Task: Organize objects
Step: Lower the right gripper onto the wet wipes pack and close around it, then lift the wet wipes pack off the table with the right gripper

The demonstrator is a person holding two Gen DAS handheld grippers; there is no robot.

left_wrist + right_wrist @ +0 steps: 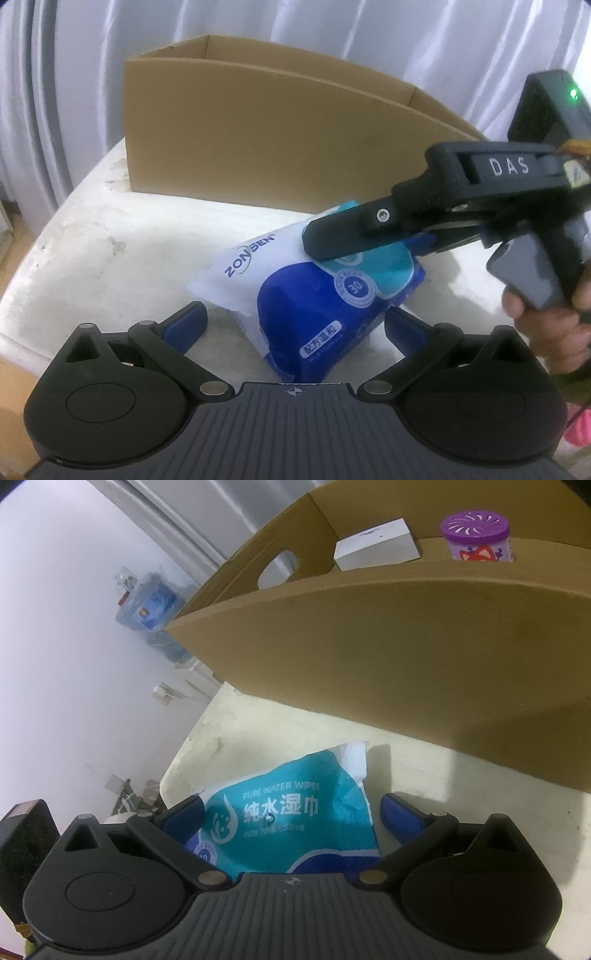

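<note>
Close by: wipes pack (295, 291) between table edge (177, 760) and box wall (406, 657).

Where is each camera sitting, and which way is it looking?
Left wrist: sits on the left gripper, looking forward over the wipes pack to the cardboard box; its own fingers, the right gripper and a hand show.
Right wrist: sits on the right gripper, looking down at the pack and into the box; only its fingers show.
Shared: pack, box, table.

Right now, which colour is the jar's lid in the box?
Purple lid, seen best in the right wrist view.
</note>
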